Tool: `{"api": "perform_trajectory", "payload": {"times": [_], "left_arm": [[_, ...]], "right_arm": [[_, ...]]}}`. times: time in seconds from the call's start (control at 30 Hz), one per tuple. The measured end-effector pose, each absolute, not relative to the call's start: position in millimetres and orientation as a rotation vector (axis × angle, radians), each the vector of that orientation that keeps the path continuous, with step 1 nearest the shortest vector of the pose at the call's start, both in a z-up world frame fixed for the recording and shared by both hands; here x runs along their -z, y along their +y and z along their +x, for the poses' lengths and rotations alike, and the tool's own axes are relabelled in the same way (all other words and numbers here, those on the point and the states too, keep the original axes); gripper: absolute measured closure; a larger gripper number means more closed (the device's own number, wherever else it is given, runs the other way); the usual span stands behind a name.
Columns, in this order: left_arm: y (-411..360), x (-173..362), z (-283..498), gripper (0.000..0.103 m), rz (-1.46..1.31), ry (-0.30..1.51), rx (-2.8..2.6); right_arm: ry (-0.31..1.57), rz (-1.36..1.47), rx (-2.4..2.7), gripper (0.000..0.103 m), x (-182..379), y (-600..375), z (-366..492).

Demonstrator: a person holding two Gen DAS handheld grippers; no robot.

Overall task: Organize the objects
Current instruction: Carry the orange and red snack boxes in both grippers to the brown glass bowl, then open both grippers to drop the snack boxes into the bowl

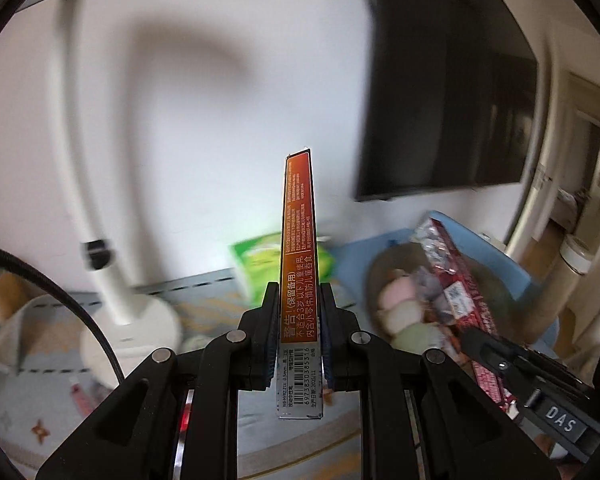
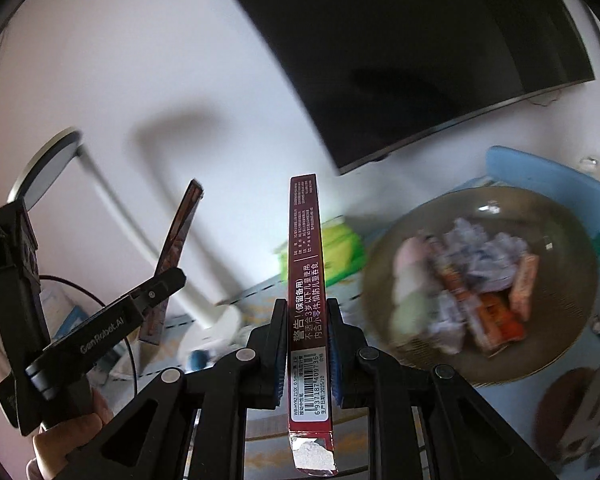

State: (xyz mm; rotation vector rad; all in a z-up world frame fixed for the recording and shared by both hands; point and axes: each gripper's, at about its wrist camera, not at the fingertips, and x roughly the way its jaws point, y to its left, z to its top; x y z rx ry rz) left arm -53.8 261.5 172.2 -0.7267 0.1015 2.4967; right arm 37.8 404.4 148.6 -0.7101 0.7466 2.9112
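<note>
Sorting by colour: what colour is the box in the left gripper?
Orange box, clearest in the left wrist view.

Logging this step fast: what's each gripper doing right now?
Left gripper: shut on an orange box.
Right gripper: shut on a dark red box.

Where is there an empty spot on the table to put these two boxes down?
The bowl is piled full, and the green packet sits just left of it. Barest is the patterned tabletop in front of the white lamp base. A smaller bare strip lies just in front of the bowl.
</note>
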Motion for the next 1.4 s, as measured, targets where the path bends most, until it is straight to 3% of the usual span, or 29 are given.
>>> {"api": "perform_trajectory", "payload": {"times": [0.47,0.93,1.2,1.23,1.27,1.3,1.33,1.4], "left_arm": [[371,-137,-57,0.088,-0.799,0.162,-2.301],[405,-100,-57,0.088,-0.888,0.213,-2.162],[413,-93,-61,0.087,-0.907,0.194,-2.116],[416,-91,-62,0.082,-0.921,0.195,-2.090],[419,-88,-64,0.056,-0.956,0.203,-2.054],[424,-85,-66,0.012,-0.989,0.233,-2.033],[426,-84,-64,0.002,-0.984,0.281,-2.039],[424,-87,-58,0.001,-0.936,0.322,-2.090]], "right_arm": [[0.721,-0.857,-2.709,0.086,-127,487,27],[0.688,-0.909,-2.590,0.086,-112,513,30],[0.764,-0.874,-2.575,0.086,-111,528,30],[0.804,-0.865,-2.578,0.080,-110,531,30],[0.839,-0.871,-2.573,0.070,-108,533,29],[0.883,-0.904,-2.534,0.029,-105,537,27],[0.898,-0.927,-2.505,0.002,-102,540,24],[0.929,-0.915,-2.510,0.000,-101,543,23]]}}
